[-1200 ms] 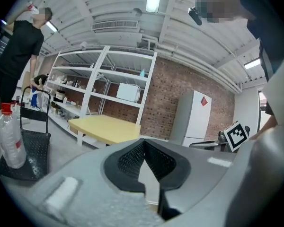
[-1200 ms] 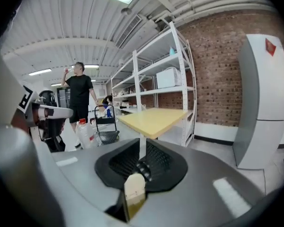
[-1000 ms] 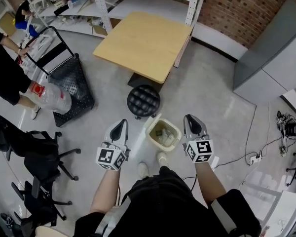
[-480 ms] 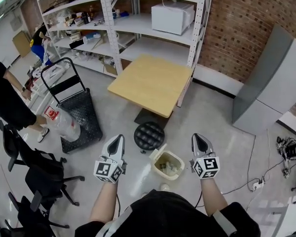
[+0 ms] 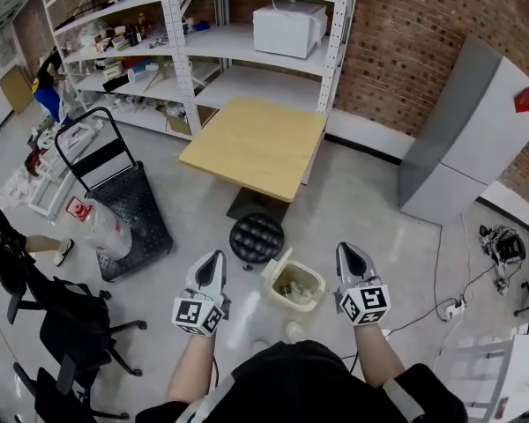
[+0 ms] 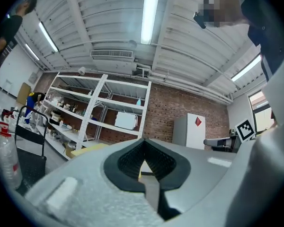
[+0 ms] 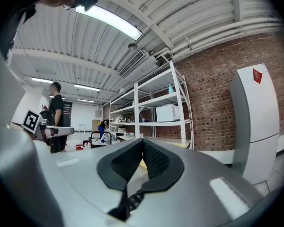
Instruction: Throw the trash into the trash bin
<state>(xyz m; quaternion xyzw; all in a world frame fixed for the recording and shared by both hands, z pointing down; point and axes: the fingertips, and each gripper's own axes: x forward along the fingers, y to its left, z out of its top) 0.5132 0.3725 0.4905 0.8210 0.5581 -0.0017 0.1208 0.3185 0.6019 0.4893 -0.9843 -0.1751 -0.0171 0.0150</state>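
Note:
A small cream trash bin (image 5: 295, 283) with its lid up stands on the floor between my hands, with pale trash inside. In the head view my left gripper (image 5: 213, 258) hangs to the bin's left and my right gripper (image 5: 346, 250) to its right, both raised above the floor and pointing away from me. Both are shut with nothing between the pads. In the left gripper view the left gripper (image 6: 143, 145) points level at the shelves. In the right gripper view the right gripper (image 7: 142, 143) does the same.
A black round stool (image 5: 257, 237) stands just beyond the bin, and a wooden table (image 5: 254, 144) behind it. White shelving (image 5: 194, 42) lines the brick wall. A black cart (image 5: 130, 201) and office chairs (image 5: 48, 320) stand at the left, a grey cabinet (image 5: 463, 139) and floor cables (image 5: 450, 307) at the right.
Both grippers have risen from beside the bin and now point level. The head view has tilted up, bringing the shelves and brick wall into sight.

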